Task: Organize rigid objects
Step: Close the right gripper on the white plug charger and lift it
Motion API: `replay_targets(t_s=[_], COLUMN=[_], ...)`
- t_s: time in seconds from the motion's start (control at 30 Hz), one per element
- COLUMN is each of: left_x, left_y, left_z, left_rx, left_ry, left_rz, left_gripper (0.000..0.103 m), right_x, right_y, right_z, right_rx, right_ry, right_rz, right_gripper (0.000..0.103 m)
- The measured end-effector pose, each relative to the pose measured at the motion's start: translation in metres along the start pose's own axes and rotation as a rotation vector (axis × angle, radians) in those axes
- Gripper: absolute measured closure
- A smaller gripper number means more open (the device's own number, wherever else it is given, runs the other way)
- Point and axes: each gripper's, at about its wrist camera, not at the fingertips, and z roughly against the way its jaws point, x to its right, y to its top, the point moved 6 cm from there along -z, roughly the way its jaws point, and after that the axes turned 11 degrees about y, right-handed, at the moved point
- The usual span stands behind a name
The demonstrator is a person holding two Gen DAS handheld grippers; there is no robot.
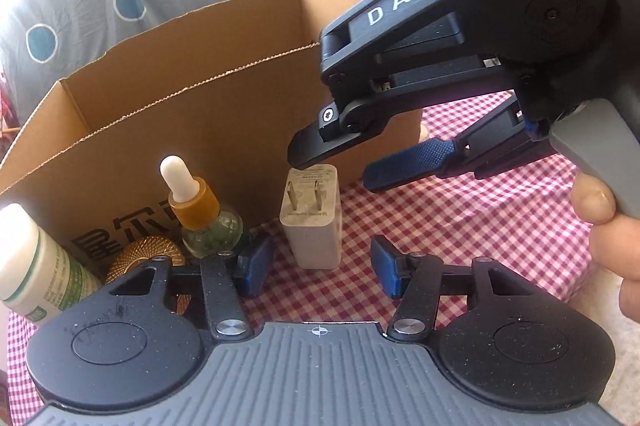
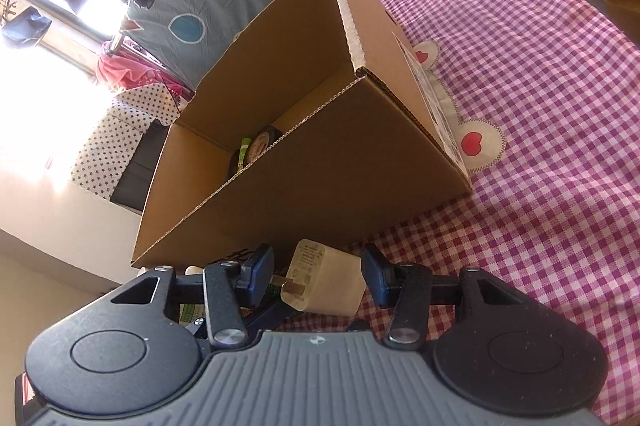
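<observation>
A white plug charger [image 1: 312, 218] stands on the checked cloth in front of an open cardboard box [image 1: 208, 114]. My left gripper [image 1: 318, 272] is open, its pads on either side of the charger's base and apart from it. My right gripper [image 1: 332, 166] comes in from the upper right, open, with one finger [image 1: 316, 146] just above the charger's top. In the right wrist view the charger [image 2: 324, 280] lies between my open right gripper's [image 2: 318, 278] pads, close to the box [image 2: 320, 166].
A dropper bottle [image 1: 204, 214], a gold ribbed lid [image 1: 144, 258] and a white tube [image 1: 36, 266] stand left of the charger against the box. A dark round tin [image 2: 260, 146] lies inside the box. The red checked cloth [image 2: 520, 106] stretches right.
</observation>
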Motion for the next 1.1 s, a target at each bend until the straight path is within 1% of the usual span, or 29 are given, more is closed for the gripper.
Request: replay_targets(t_s=[0.03,0.1,0.17,0.2,0.3,0.4,0.63,0.8,0.83,0.93,1.0,1.07,1.1], left_x=[0.0,0.001,0.002,0.001,0.001,0.003,0.009,0.009,0.009,0.011,0.013,0.014,0.011], left_y=[0.001,0.002,0.003,0.003,0.004,0.004,0.006,0.011,0.011,0.013,0.012,0.012,0.011], left_z=[-0.001,-0.003,-0.006,-0.007,-0.006,-0.002,-0.001,-0.002,-0.001,-0.001,-0.001,-0.003,-0.002], left_rx=[-0.005,-0.016,-0.036,-0.048,-0.057,-0.06,-0.047,-0.028,-0.027,-0.028,-0.029,-0.031,-0.03], left_ry=[0.0,0.0,-0.008,-0.017,-0.023,-0.048,-0.025,-0.008,-0.009,-0.018,-0.018,-0.017,-0.02], left_rz=[0.002,0.006,0.016,0.028,0.038,0.039,-0.002,-0.022,-0.023,-0.017,-0.013,-0.006,-0.001], left_gripper=[0.048,0.049,0.058,0.059,0.061,0.061,0.06,0.06,0.061,0.068,0.069,0.074,0.074], right_x=[0.001,0.004,0.007,0.009,0.011,0.012,0.017,0.017,0.017,0.017,0.017,0.015,0.013], right_y=[0.001,0.001,0.0,-0.001,-0.003,-0.005,-0.006,-0.002,-0.002,-0.001,-0.001,-0.001,-0.002], right_z=[-0.003,-0.008,-0.013,-0.014,-0.013,-0.008,-0.001,-0.006,-0.007,-0.009,-0.01,-0.011,-0.011], right_rx=[-0.002,-0.012,-0.023,-0.028,-0.028,-0.032,-0.042,-0.061,-0.065,-0.072,-0.069,-0.062,-0.059], right_ry=[-0.001,-0.003,0.003,0.009,0.018,0.022,0.026,0.014,0.014,0.02,0.021,0.013,0.007], right_rz=[-0.001,-0.008,-0.024,-0.031,-0.038,-0.049,-0.071,-0.079,-0.08,-0.086,-0.082,-0.069,-0.061], right_gripper=[0.052,0.056,0.057,0.058,0.061,0.064,0.064,0.061,0.061,0.059,0.059,0.06,0.061])
